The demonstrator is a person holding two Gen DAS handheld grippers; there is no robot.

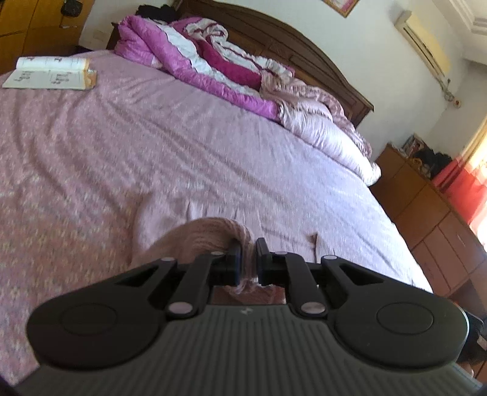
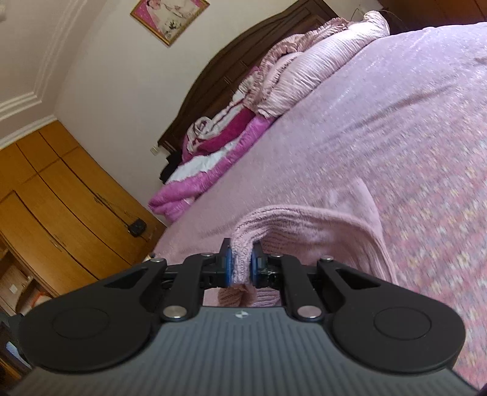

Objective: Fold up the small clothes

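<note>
Both of our black two-finger tongs are pinching cloth. Our left gripper [image 1: 247,256] has its jaws pressed together on a bunched edge of the small pale pink knitted garment [image 1: 194,240], and a tuft of the knit hangs down between the fingers. Our right gripper [image 2: 240,262] is likewise clamped on a ribbed edge of the same garment [image 2: 304,225], the fold squeezed between its two blue pads [image 2: 227,265].

We count one garment. It lies near the foot edge of the bed, its gripped edges raised off the pink speckled bedspread [image 1: 182,146] while the rest of it spreads over the spread beyond the fingers. Both views are blurred around the cloth, so we cannot tell its full outline.

On the bedspread we count one open white book [image 1: 48,73], lying by the far left edge in the left view. Along the head edge sits a heap of rumpled magenta, white and pale pink quilts [image 1: 231,70] against one dark wooden headboard [image 1: 304,51]. One framed picture [image 2: 169,18] hangs on the wall, and one white air conditioner [image 1: 423,42] is mounted high on it. Orange wooden cupboards [image 2: 61,195] stand beside the bed.
</note>
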